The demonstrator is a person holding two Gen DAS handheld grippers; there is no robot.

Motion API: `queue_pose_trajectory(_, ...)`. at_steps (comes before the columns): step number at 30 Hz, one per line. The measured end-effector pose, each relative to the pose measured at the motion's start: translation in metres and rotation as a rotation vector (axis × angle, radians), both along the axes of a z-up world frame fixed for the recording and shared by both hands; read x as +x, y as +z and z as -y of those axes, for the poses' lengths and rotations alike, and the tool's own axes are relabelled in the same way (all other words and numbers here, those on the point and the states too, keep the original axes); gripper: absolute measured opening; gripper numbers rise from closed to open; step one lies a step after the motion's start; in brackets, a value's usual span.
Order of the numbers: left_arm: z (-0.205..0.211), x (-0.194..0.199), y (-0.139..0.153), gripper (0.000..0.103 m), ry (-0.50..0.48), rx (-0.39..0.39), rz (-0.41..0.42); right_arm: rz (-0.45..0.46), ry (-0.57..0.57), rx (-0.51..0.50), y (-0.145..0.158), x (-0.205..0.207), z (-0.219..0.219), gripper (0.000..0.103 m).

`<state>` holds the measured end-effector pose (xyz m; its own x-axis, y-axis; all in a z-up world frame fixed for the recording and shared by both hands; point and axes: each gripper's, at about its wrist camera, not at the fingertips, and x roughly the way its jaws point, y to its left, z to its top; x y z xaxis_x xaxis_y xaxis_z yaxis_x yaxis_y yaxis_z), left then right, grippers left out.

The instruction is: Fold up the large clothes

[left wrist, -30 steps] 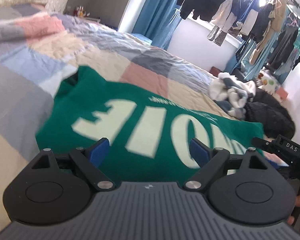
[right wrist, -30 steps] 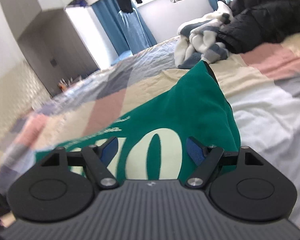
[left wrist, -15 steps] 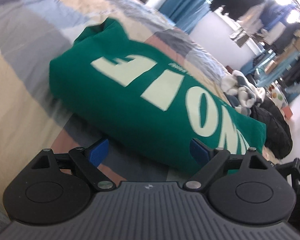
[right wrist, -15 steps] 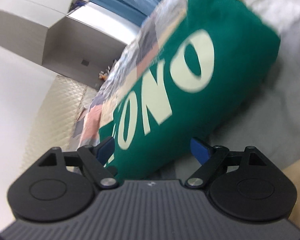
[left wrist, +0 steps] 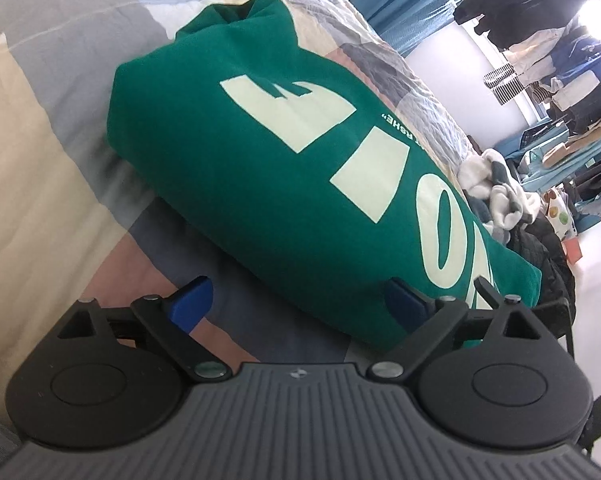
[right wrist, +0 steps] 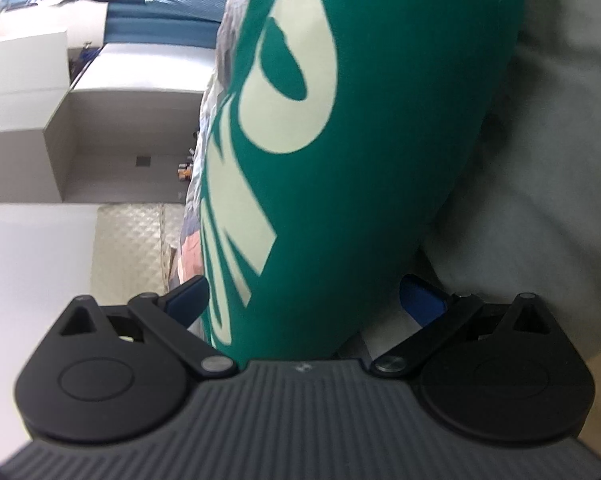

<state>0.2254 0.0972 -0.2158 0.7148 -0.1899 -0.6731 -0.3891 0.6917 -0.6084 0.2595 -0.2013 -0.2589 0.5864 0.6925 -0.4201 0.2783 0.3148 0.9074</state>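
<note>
Patchwork bedding covered the bed (left wrist: 48, 184), with hanging clothes (left wrist: 540, 48) beyond its far edge. On the quilt lay the folded green sweatshirt (left wrist: 284, 184), pale letters up. The left gripper (left wrist: 298, 302) sat low at the near fold, jaws spreading, pads clear of cloth. The right gripper (right wrist: 304, 296), rolled sideways, straddled the sweatshirt's end, jaws widening, not pressing it.
</note>
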Motion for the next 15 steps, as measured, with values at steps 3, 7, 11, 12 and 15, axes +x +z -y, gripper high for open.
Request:
queue_pose_trajectory(3, -0.005, 0.001, -0.005, 0.098, 0.011, -0.045, 0.008, -0.003, -0.018, 0.000, -0.001, 0.006, -0.006, 0.103)
queue_pose_trajectory(7, -0.020, -0.003, -0.016, 0.102, 0.077, -0.210, 0.058, 0.004, -0.045, 0.012, -0.002, 0.012, -0.014, 0.103)
queue_pose_trajectory(11, -0.041, -0.011, -0.036, 0.103, 0.176, -0.432, 0.117, 0.012, -0.058, 0.022, -0.004, 0.012, -0.013, 0.103)
queue_pose_trajectory(12, -0.044, -0.011, -0.041, 0.103, 0.194, -0.466, 0.115, 0.013, -0.063, 0.028, -0.005, 0.011, -0.012, 0.103)
queue_pose_trajectory(15, -0.050, -0.007, -0.060, 0.103, 0.230, -0.593, 0.089, 0.009, -0.082, 0.046, -0.010, 0.010, -0.007, 0.103)
